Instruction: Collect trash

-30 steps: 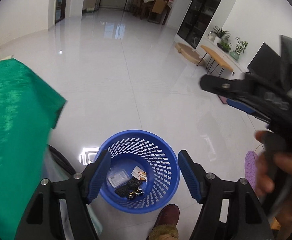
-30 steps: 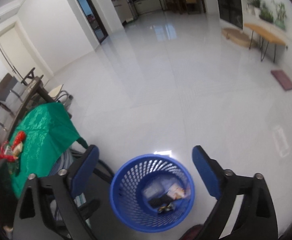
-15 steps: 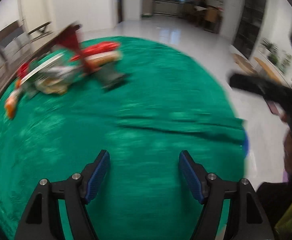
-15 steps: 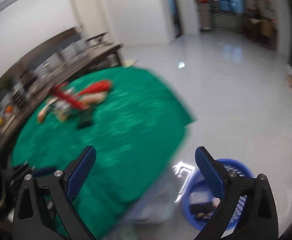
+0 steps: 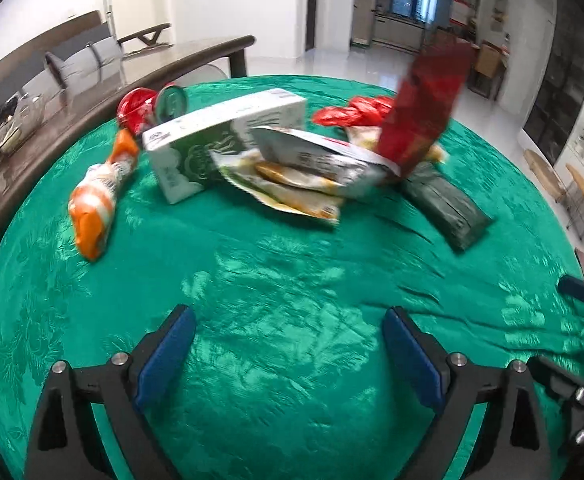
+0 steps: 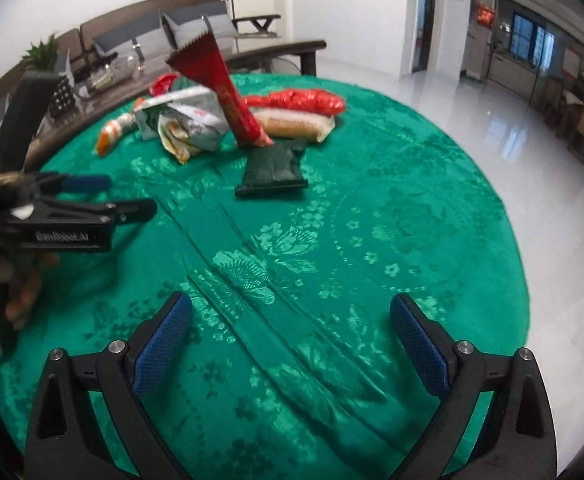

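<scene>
Trash lies in a heap at the far side of the round table under a green cloth (image 5: 292, 272). It includes an orange wrapper (image 5: 99, 188), a white and green carton (image 5: 211, 136), crumpled snack bags (image 5: 304, 176), an upright red wrapper (image 5: 428, 108) and a dark green packet (image 5: 448, 204). My left gripper (image 5: 289, 320) hovers over bare cloth short of the heap, its jaws opening with nothing between them. My right gripper (image 6: 292, 304) is open and empty over the cloth, with the dark green packet (image 6: 273, 172) and the red wrapper (image 6: 227, 96) ahead of it.
The left gripper (image 6: 111, 196), held by a hand, shows at the left of the right wrist view. A dark wooden bench with grey cushions (image 6: 151, 32) stands behind the table. White glossy floor (image 6: 552, 184) lies past the table's right edge.
Both views have swung from the blue basket on the floor to the green table and its trash heap. The left jaws now stand wider apart.
</scene>
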Demonstrator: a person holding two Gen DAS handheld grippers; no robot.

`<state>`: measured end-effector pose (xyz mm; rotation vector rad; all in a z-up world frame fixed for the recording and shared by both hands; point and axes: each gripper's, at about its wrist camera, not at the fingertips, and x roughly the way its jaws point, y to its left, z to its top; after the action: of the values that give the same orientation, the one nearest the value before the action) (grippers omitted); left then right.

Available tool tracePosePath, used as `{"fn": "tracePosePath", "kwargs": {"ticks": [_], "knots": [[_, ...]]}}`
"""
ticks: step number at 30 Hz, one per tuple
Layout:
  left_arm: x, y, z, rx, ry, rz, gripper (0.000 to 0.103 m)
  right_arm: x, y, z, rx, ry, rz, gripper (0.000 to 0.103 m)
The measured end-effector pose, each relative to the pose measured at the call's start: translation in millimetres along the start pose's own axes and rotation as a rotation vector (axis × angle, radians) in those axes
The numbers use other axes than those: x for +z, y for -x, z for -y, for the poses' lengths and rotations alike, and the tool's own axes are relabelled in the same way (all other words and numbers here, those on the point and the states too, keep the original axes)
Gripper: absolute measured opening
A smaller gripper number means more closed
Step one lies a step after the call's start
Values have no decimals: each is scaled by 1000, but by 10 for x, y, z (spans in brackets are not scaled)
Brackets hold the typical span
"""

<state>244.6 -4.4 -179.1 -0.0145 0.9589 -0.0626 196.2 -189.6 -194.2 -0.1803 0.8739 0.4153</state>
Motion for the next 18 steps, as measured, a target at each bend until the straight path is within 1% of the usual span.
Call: {"fn": "tracePosePath", "kwargs": {"ticks": [1,3,5,18], "knots": [[4,-9,-19,1,-3,0,99,-1,-11,-8,-4,6,-14,99],[5,-23,-28,-2,-6,-5,100,1,-18,-10,-11,10,-14,99],[48,-17,-34,1,-8,-5,101,6,-67,-1,-6,4,-42,100],[40,-23,-39,-2,-8,-6,101,6,-83,-28,-25,15,-53,101]]}}
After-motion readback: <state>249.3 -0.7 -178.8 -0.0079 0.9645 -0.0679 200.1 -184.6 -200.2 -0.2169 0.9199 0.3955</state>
